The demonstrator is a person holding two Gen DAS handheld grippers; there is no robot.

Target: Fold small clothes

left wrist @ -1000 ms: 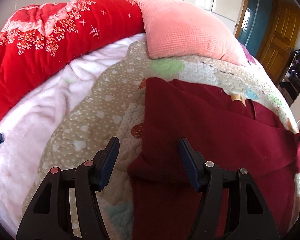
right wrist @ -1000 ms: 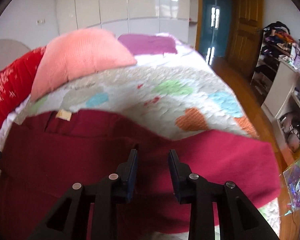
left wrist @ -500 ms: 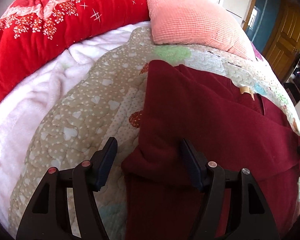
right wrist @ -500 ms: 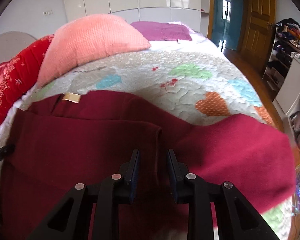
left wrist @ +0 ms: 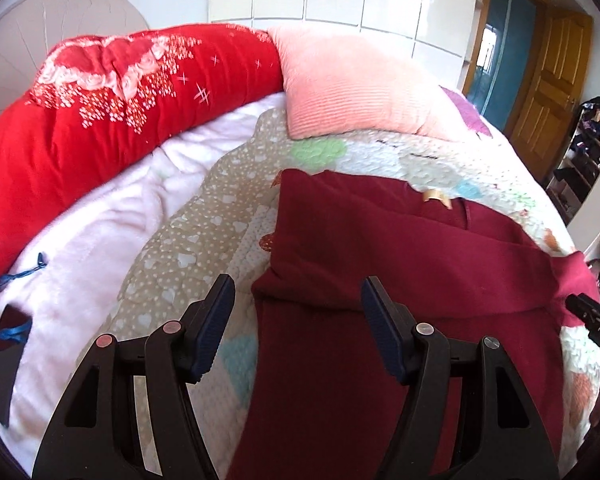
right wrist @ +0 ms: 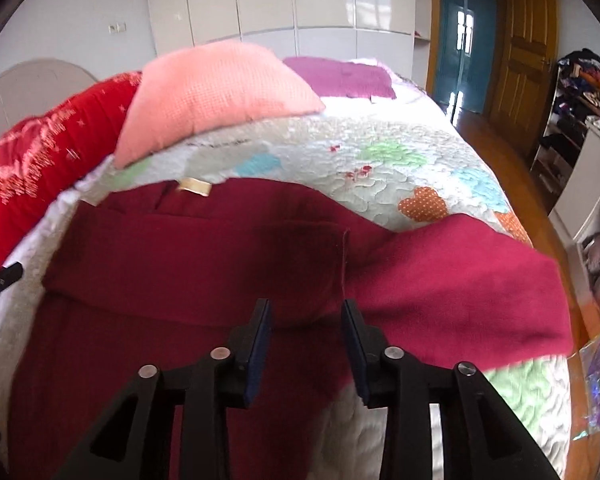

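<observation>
Where spread: one garment [left wrist: 400, 264], two tools [left wrist: 298, 312] [right wrist: 306, 324].

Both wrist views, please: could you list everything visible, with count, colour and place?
Garment: one, dark red, partly folded on the quilt, tan label at its far edge.
Quilt: one, pale with coloured hearts, covering the bed.
Pillow: one, salmon pink, at the bed's head.
Comforter: one, red floral, rolled along the left.
Blanket: one, white plush, beside the quilt.
Cloth: one, purple, far end of bed.
Door: one, wooden, right.
Left gripper: open above the garment's edge.
Right gripper: open, over the garment.
</observation>
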